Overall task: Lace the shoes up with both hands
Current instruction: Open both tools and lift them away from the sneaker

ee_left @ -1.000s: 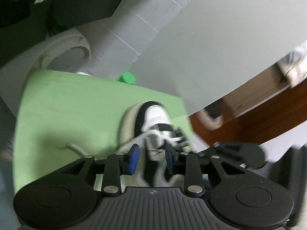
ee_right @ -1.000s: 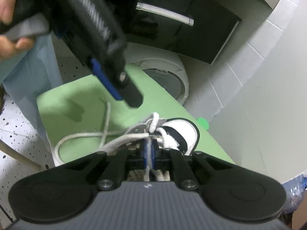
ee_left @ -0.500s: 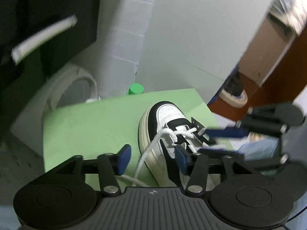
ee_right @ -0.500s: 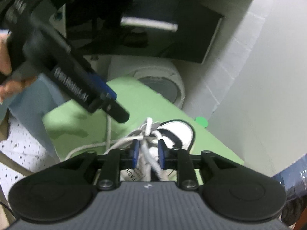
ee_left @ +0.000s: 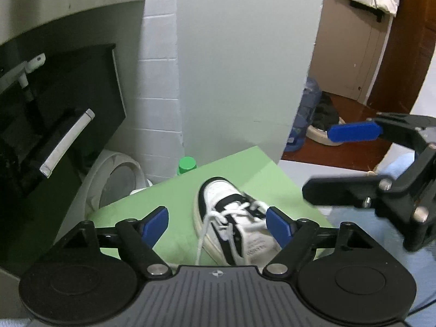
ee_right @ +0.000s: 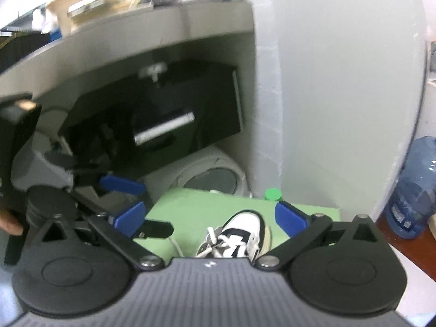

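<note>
Left hand-held gripper [ee_left: 218, 224] and right hand-held gripper [ee_right: 209, 218]: jaws just opened wide, empty, above shoe [ee_left: 231, 218]. Shoe toe points away toward wall, lengthwise on green worktop [ee_left: 174, 193].

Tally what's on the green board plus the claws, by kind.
Shoe: 1
White lace: 1, threaded, end trailing
Green board: 1
Claws: 2, left claw and right claw, both open, nothing between the pads
Total: 5
</note>
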A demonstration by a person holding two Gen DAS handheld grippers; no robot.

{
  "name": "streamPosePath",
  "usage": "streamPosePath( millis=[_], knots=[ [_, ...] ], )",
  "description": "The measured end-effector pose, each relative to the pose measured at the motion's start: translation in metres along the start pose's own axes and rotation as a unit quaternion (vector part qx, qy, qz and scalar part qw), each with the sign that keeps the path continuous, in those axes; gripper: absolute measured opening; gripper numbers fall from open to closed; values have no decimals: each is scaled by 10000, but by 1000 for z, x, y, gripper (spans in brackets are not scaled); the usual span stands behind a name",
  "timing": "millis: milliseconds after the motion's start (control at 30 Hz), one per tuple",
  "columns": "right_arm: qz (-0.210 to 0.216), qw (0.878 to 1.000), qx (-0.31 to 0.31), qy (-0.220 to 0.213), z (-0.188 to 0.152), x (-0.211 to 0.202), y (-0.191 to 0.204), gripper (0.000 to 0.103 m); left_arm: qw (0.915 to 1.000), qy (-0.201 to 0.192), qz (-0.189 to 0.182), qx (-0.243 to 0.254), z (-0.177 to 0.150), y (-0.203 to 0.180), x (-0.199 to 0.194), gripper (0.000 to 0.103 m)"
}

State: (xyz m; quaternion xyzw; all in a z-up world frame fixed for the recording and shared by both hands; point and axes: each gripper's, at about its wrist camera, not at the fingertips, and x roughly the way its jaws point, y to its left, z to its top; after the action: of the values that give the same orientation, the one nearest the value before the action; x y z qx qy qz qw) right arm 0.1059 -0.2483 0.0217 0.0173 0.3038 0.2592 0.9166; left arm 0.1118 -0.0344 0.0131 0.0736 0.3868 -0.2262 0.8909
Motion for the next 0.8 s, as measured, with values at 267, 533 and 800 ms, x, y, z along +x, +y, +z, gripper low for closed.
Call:
streamPosePath(
  millis=[267, 533, 800],
  knots=[
    [-703, 9971, -25, -277, 11, -58, 14, 103, 9996, -197, 15, -196, -4, -15, -45, 88],
    [-860, 9960, -115, -221, 0, -95, 19, 103, 9940, -697, 638, 550, -7, -22, -82, 91],
    [-929, 9949, -347, -167, -17, -94, 20, 103, 9834, -664, 900, 1429, 0, -36, -85, 98]
  ],
)
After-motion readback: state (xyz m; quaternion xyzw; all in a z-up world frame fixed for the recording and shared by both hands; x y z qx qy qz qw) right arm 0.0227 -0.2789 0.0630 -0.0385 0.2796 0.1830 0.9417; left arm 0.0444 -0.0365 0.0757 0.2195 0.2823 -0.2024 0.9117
